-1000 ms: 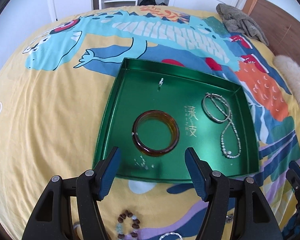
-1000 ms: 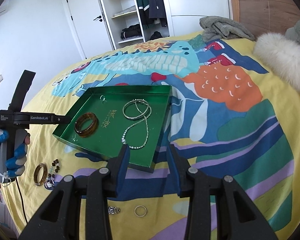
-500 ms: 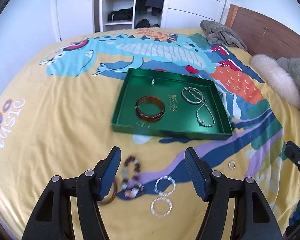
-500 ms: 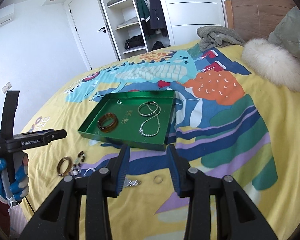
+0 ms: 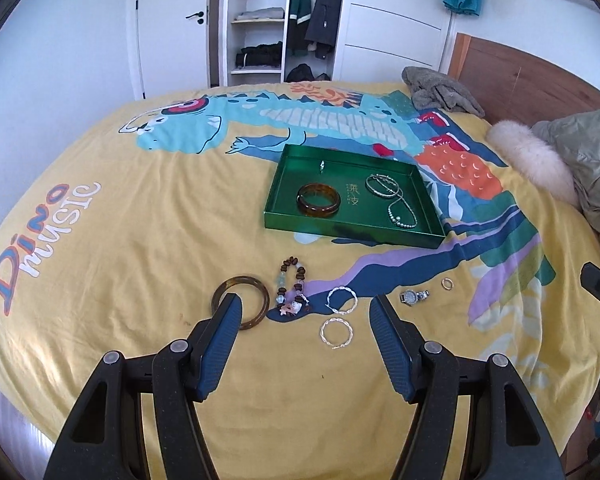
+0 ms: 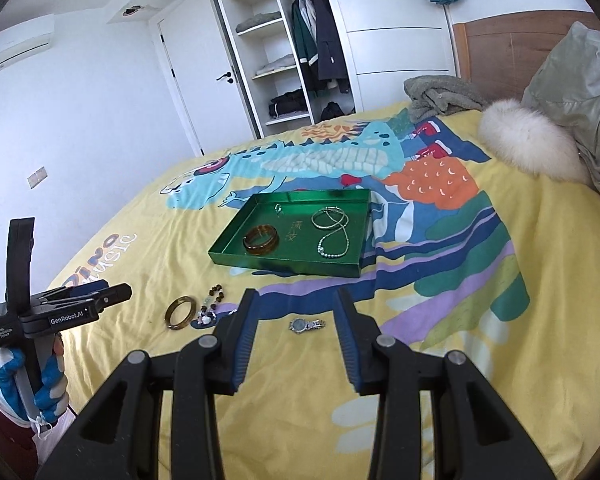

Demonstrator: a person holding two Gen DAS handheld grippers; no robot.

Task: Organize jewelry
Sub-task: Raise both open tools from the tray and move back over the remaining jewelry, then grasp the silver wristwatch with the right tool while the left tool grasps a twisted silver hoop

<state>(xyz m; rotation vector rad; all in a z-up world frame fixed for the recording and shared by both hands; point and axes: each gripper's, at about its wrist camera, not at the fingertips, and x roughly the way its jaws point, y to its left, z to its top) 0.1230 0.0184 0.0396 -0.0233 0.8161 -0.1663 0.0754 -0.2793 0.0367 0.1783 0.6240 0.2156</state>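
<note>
Green tray (image 5: 352, 230): sits on the bed (image 5: 140, 240), past mid-bed, long axis running left to right across the left wrist view, its near wall facing the hand-held grippers. Inside it lie an amber bangle (image 5: 319, 200) at the left, a small ring (image 5: 321, 165) by the far wall, and a silver bangle with a bead chain (image 5: 396, 200) at the right, the chain's length running near to far.

Loose pieces, on the bedcover nearer than the tray, in a row from left to right: brown bangle (image 5: 241, 302), lying flat; beaded bracelet (image 5: 292, 288), its loop stretched near to far; two twisted silver hoops (image 5: 338, 316), one nearer than the other; wristwatch (image 5: 414, 297), band lying left to right; gold ring (image 5: 446, 283).

Left hand-held gripper (image 5: 306, 344): jaws well apart, nothing between them, held above the brown bangle and hoops. Right hand-held gripper (image 6: 296, 340): jaws partly apart, empty, with the wristwatch in line between its fingers but lying on the cover beyond them.

Judgement: sorting is partly done; the step in hand is choosing the next loose piece. The next move calls for a descent onto one item, probably the wristwatch for the right side, closing across the band's short width.
</note>
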